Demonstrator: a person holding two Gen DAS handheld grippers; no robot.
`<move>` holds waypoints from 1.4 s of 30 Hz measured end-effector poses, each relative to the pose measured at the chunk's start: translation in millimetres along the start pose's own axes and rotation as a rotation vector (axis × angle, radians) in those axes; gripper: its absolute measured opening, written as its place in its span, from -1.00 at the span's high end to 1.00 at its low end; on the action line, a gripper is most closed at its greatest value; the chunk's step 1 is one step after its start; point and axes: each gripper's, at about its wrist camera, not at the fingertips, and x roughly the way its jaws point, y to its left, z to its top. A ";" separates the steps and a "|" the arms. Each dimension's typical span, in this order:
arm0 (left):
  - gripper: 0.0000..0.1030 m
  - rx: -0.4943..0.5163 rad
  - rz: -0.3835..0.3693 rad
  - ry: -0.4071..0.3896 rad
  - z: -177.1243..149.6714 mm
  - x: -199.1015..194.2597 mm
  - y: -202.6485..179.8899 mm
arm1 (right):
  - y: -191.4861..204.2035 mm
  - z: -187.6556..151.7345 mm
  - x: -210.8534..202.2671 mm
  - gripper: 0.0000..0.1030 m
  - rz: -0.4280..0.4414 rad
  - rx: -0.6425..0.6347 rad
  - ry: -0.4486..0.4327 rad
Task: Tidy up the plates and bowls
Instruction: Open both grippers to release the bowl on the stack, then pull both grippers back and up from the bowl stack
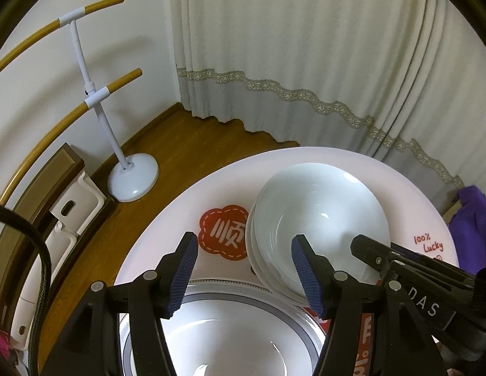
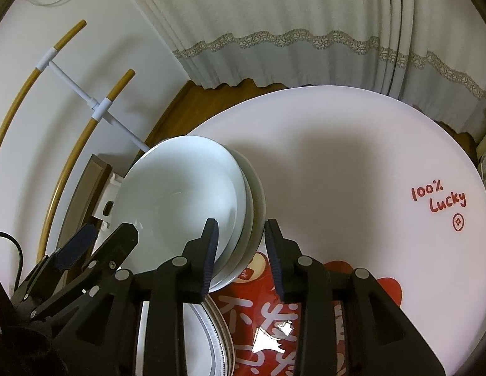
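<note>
Stacked bowls (image 1: pixel 318 219) beside plate (image 1: pixel 224 329) on table (image 2: pixel 352 163), curtain (image 1: pixel 305 47) behind; left gripper (image 1: pixel 244 272) wide open over plate, right gripper (image 2: pixel 241 250) open astride bowl rims

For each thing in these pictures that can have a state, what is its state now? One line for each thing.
left gripper: open, holds nothing, above the patterned plate.
right gripper: open, its fingers on either side of the bowl stack's rim.
stack of white bowls: nested, tilted, empty on top.
patterned plate: flat on the table, empty.
round table: bears the dishes.
curtain: drawn closed.
</note>
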 end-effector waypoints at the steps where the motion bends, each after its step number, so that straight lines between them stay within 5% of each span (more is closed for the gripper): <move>1: -0.13 0.000 -0.001 -0.001 0.1 -0.6 0.3 | 0.2 -0.2 0.1 0.36 0.001 0.001 0.000; 12: -0.14 -0.026 -0.029 -0.022 -6.4 -21.8 8.3 | -0.2 -5.0 -19.8 0.09 0.001 -0.020 -0.021; 21: -0.44 -0.047 -0.038 -0.086 -43.0 -70.8 16.3 | 5.2 -35.4 -63.4 -0.20 -0.016 -0.099 -0.070; 25: -0.78 -0.050 -0.032 -0.136 -67.9 -101.7 18.4 | 5.3 -59.6 -87.4 -0.35 -0.015 -0.130 -0.092; 42: -0.97 -0.054 -0.060 -0.240 -222.9 -208.5 7.4 | -27.5 -184.2 -188.2 -0.77 -0.053 -0.213 -0.187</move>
